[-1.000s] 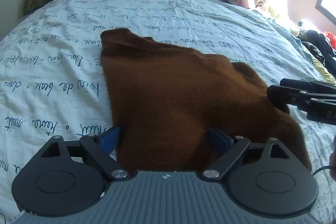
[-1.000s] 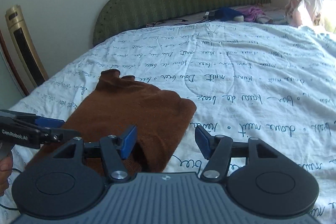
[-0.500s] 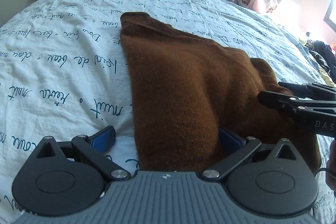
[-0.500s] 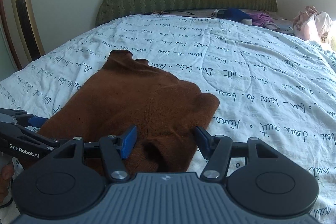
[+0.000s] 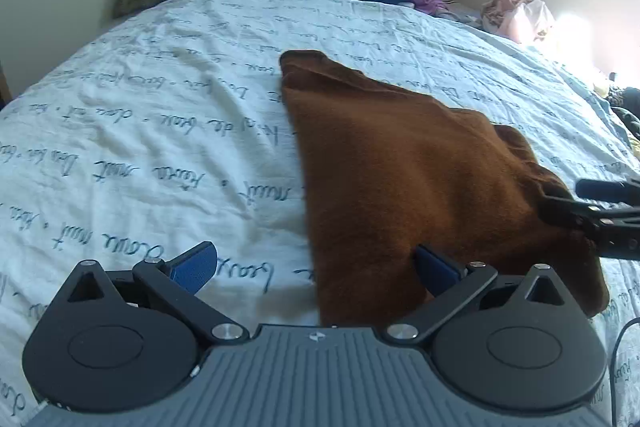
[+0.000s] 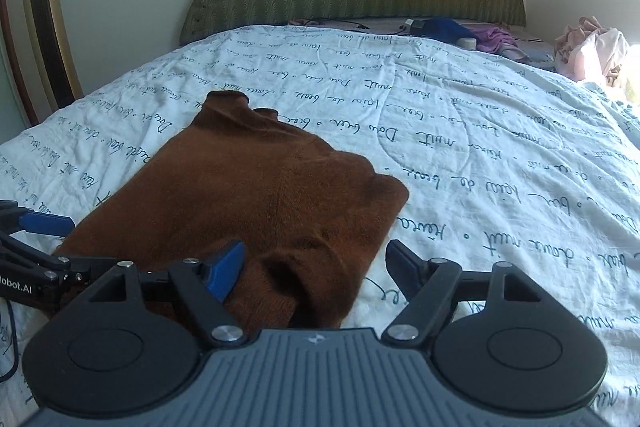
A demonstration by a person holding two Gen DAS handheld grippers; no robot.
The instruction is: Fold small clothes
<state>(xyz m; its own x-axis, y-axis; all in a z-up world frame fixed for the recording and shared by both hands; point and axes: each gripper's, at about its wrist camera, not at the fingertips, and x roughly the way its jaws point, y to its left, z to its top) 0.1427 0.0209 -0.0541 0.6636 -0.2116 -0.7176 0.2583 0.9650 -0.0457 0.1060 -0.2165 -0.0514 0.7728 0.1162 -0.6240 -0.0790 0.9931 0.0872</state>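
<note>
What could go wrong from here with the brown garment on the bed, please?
The left hand-held gripper stands wide open astride the brown garment's side edge and may pinch the bedsheet too. The right hand-held gripper, its jaws opening, sits over a bunched near corner; that lump could spoil the fold.

brown knit garment [image 6: 256, 195] | fuzzy, plain rust-brown | folded over, roughly flat, narrow end toward headboard | near edge rumpled, with a rolled cuff-like fold | lies on white script-printed bed cover [image 6: 500, 155], near its front
</note>
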